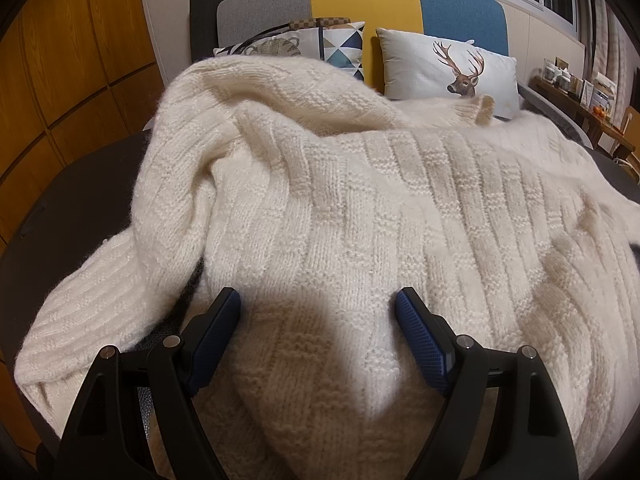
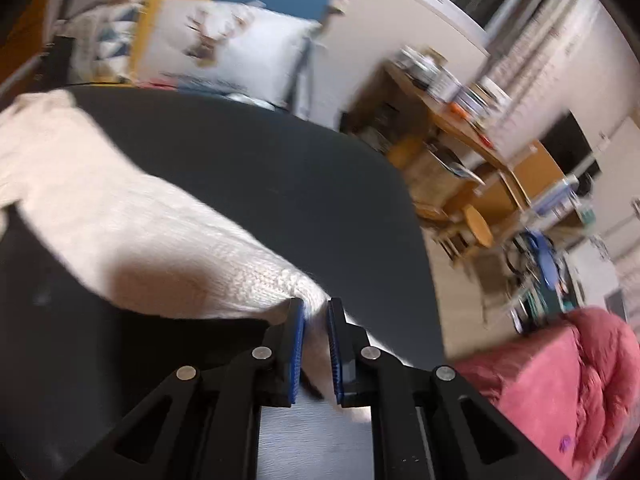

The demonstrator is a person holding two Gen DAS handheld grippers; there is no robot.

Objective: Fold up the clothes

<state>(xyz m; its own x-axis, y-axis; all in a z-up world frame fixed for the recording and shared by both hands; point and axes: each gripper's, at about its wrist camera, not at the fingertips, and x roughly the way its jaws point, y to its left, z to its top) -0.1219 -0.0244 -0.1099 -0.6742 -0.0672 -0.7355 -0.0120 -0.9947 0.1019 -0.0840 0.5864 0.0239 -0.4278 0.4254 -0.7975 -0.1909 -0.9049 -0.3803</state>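
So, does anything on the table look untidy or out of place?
Yes. The cream sweater lies rumpled, its left side bunched in a raised fold. Its sleeve stretches across the dark table, pinched in the right gripper. No damage or spill shows.

We see bare dark table (image 2: pixel 248 184) right of sweater (image 2: pixel 120 220); pillows (image 1: pixel 448 68) crowd far edge, pink blanket (image 2: pixel 560 380) near rt.
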